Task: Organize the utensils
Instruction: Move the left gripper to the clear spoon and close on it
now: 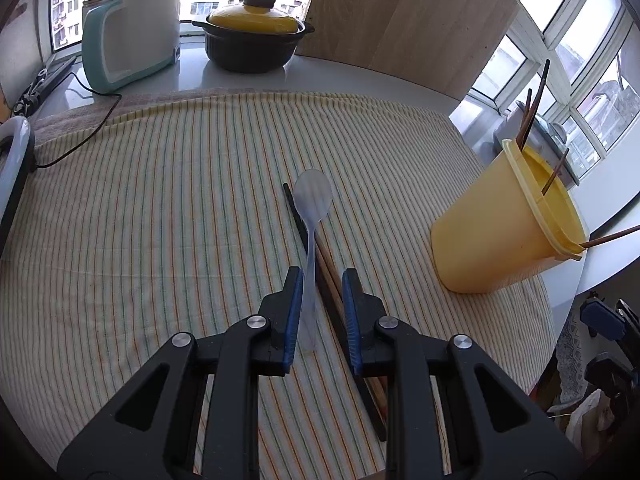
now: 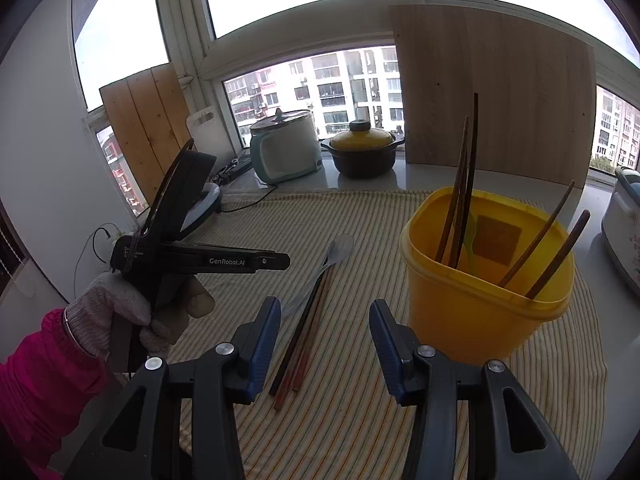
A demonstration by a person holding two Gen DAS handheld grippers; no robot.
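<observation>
A translucent plastic spoon lies on the striped cloth, its handle running between the open jaws of my left gripper, close to the left pad. Several chopsticks lie beside it. The yellow cup at the right holds several chopsticks. In the right wrist view the spoon and loose chopsticks lie left of the yellow cup. My right gripper is open and empty above the cloth. My left gripper shows there from the side, in a gloved hand.
A striped cloth covers the table. At the back stand a white and teal cooker, a black pot with a yellow lid and a wooden board. A black cable runs at the left. The table edge lies at the right.
</observation>
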